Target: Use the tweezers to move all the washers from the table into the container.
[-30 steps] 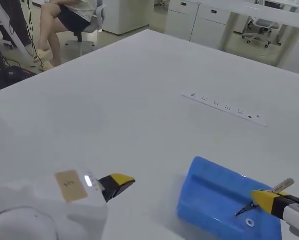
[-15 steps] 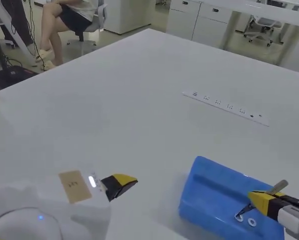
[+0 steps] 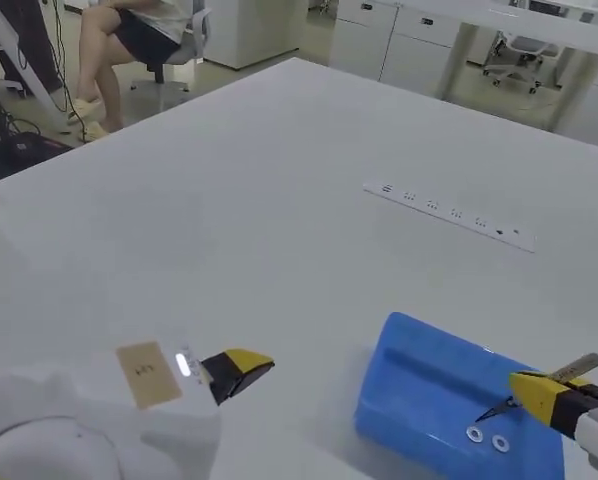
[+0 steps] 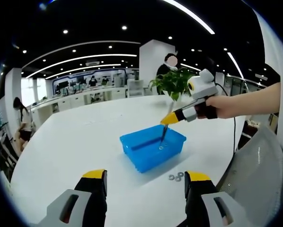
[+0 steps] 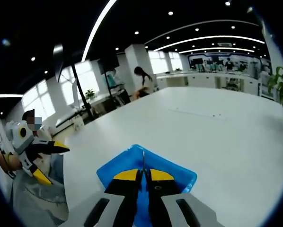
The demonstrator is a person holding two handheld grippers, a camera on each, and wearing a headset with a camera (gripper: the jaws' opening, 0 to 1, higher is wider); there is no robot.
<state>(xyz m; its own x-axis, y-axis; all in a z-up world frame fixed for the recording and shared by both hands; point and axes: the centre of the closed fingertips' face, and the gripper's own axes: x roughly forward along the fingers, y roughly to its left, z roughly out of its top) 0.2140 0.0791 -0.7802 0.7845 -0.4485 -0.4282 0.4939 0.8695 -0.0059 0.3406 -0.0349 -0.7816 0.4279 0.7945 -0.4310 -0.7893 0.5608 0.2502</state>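
Observation:
A blue container point(image 3: 429, 375) sits near the table's front edge, with two washers point(image 3: 474, 434) lying in it side by side. My right gripper point(image 3: 527, 386) hovers over its right part, shut on thin tweezers point(image 3: 496, 410) whose tips point down just above the washers. The right gripper view looks along the tweezers point(image 5: 143, 163) into the container point(image 5: 179, 175). My left gripper point(image 3: 251, 366) stands open with nothing between its jaws, left of the container. In the left gripper view a few washers point(image 4: 175, 177) lie on the table in front of the container point(image 4: 146, 153).
A white power strip point(image 3: 449, 216) lies flat across the far right of the white table point(image 3: 229, 200). A person sits on a chair point(image 3: 179, 45) beyond the table's far left corner. A potted plant point(image 4: 172, 85) stands behind the right gripper.
The tweezers have lifted off the container floor and moved slightly right. A second washer now lies beside the first in the container. The left gripper has held still.

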